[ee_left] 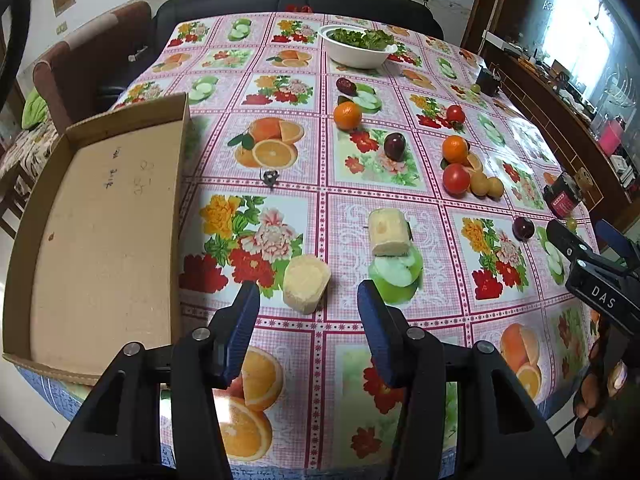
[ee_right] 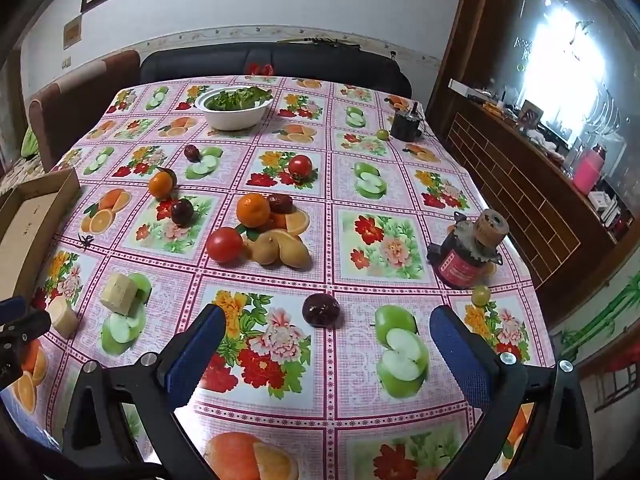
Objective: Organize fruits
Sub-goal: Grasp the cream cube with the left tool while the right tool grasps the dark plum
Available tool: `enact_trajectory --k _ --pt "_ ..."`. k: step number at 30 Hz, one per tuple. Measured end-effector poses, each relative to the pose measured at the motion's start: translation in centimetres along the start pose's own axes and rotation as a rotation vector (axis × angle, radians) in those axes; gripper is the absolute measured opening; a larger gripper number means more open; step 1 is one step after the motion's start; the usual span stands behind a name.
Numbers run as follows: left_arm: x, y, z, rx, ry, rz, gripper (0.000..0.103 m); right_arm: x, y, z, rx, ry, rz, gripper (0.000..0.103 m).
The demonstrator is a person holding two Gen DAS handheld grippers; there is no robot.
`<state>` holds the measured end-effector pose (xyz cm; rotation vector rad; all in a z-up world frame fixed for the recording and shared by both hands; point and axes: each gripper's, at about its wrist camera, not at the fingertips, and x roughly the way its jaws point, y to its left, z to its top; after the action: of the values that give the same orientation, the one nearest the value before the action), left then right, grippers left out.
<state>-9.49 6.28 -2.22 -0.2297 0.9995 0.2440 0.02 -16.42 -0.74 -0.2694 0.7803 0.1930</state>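
Left gripper point(ee_left: 308, 308): spread, empty, just short of pale chunk point(ee_left: 306, 283) beside box point(ee_left: 100, 216).
Right gripper point(ee_right: 324, 344): spread wide, empty, near dark plum point(ee_right: 321, 309).
Risk: round plum likely rolling off slick tablecloth point(ee_right: 360, 400) if nudged.

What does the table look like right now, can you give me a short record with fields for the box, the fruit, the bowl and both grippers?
box: open cardboard box, nothing in it, at the table's left edge
fruit: oranges, tomatoes and dark fruits loose on the tablecloth
pale chunks: two near the left gripper
bowl: white bowl of greens at the far side
left gripper: open, holding nothing
right gripper: open wide, holding nothing
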Motion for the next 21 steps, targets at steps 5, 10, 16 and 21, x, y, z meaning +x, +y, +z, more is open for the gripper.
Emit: enact_trajectory --k 5,10,16,21 --pt "0.1 0.7 -0.4 -0.020 0.025 -0.066 0.049 0.1 -0.3 0.3 0.014 0.009 0.014 0.103" --pt "0.2 1.2 -0.9 -0.041 0.032 -0.102 0.049 0.0 -1.1 -0.8 0.040 -0.006 0.076 0.103" --pt "0.9 0.6 -0.6 -0.031 0.042 -0.077 0.049 0.8 -2.4 -1.4 0.103 0.029 0.128 0.103" --pt "1.7 0.1 -0.3 -0.019 0.059 -0.073 0.049 1.2 -3.1 -1.5 0.120 0.075 0.159 0.103"
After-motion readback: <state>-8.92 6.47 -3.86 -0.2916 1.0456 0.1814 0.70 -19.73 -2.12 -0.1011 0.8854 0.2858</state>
